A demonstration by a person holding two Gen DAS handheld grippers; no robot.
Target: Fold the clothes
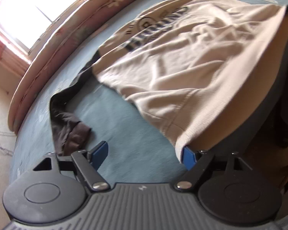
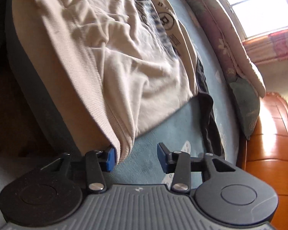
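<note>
In the left wrist view, the shirt (image 1: 182, 63) lies on the bed (image 1: 124, 126), filling the centre and right of the frame. A dark garment (image 1: 67, 126) lies lower left of it. The quilt (image 1: 53, 51) runs behind, with the window (image 1: 34, 9) upper left.

I work in a home bedroom. My cameras look across a bed (image 1: 124, 115) covered in a blue patterned sheet. A long floral-print quilt (image 1: 71, 32), rolled, lies along the bed's far side. A bright window (image 1: 34, 9) with pink curtains (image 2: 278, 46) stands beyond it. In the right wrist view, a grey-green pillow (image 2: 245, 105) rests against a glossy wooden headboard (image 2: 274, 153) at the right.
</note>
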